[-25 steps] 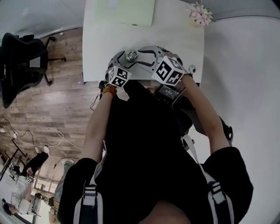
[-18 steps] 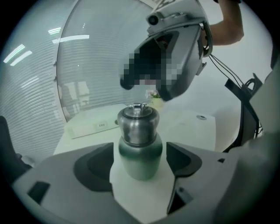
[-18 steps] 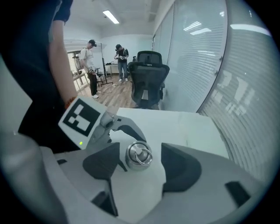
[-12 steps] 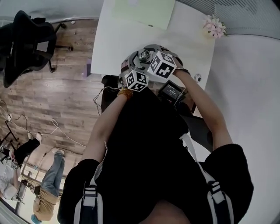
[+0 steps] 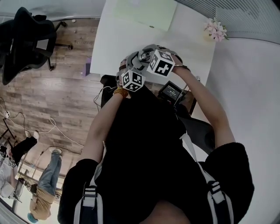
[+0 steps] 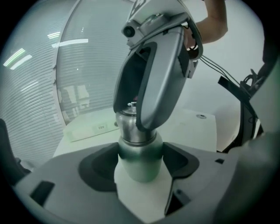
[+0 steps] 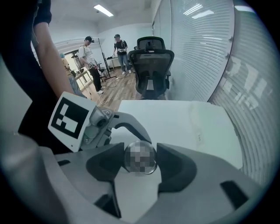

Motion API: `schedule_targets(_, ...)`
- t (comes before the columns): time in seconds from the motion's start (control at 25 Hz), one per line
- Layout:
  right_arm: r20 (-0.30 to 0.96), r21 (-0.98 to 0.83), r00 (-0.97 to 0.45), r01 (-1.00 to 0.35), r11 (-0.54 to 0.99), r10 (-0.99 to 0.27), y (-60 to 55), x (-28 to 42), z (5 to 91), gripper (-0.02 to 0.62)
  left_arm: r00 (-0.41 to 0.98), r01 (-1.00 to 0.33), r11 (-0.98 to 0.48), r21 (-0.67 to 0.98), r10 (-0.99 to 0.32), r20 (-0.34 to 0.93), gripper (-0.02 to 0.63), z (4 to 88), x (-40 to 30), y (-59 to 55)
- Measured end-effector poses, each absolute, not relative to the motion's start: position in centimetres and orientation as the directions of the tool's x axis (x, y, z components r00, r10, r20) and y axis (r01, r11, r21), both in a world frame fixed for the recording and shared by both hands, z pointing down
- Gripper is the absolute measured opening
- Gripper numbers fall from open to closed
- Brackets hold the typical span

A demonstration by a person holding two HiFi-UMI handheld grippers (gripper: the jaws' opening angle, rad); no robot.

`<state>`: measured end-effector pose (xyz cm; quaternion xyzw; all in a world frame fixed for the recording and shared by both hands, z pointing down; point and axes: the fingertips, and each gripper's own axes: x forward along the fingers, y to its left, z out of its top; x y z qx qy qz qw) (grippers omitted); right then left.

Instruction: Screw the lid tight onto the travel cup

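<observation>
The travel cup (image 6: 136, 157), a green body with a steel neck, stands upright on the white table (image 5: 113, 48). My left gripper (image 6: 139, 165) holds it from the side, its dark pads pressing on both flanks of the body after just closing in. My right gripper (image 7: 140, 161) reaches down from above. Its jaws have just been closing too, and its pads touch both sides of the round steel lid (image 7: 140, 151) on top of the cup. In the head view the two marker cubes (image 5: 161, 62) sit close together over the cup.
A pale green sheet (image 5: 146, 13) lies at the table's far end, and pink flowers (image 5: 215, 29) stand at its far right corner. A black office chair (image 7: 151, 61) stands by the table's left side. People (image 7: 89, 57) stand far back.
The two marker cubes have drawn closer together. The right gripper has come down over the cup's top and the left has risen slightly. The head camera has shifted, so the table sits further right.
</observation>
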<state>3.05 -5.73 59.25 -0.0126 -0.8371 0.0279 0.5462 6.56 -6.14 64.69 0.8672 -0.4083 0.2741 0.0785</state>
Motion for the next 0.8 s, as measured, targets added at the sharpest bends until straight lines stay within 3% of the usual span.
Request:
schedule_targets(0.32,0.923,-0.028,-0.370,0.215,0.976,0.107,-5.5,2.5,59.4,0.233,0.752,-0.413,-0.907,-0.078,-0.388,0.533,0.325,64.9,6.2,-6.4)
schedule_targets(0.44,0.919,-0.032,-0.375,0.229,0.973,0.118,-5.4,2.5,59.3,0.238,0.783,-0.317,-0.945,-0.078,-0.307,0.541,0.327,64.8,6.2,-6.4)
schedule_targets(0.52,0.906,-0.078,-0.403,0.137,0.987,0.128,-5.7,2.4,59.1,0.247,0.776,-0.360,-0.930,-0.072,-0.341,0.531,0.328,64.3,6.0,-6.4)
schedule_targets(0.6,0.882,-0.173,-0.451,-0.029,0.985,0.141,-6.1,2.3,58.8,0.290,0.755,-0.481,-0.876,-0.044,-0.439,0.487,0.331,63.3,5.7,-6.4)
schedule_targets(0.68,0.867,-0.228,-0.481,-0.153,0.962,0.129,-6.3,2.3,58.8,0.293,0.713,-0.598,-0.802,-0.001,-0.532,0.456,0.333,62.7,5.6,-6.2)
schedule_targets(0.8,0.878,-0.209,-0.469,-0.211,0.955,0.089,-6.2,2.3,59.0,0.296,0.628,-0.711,-0.702,0.042,-0.608,0.485,0.333,63.3,5.9,-6.0)
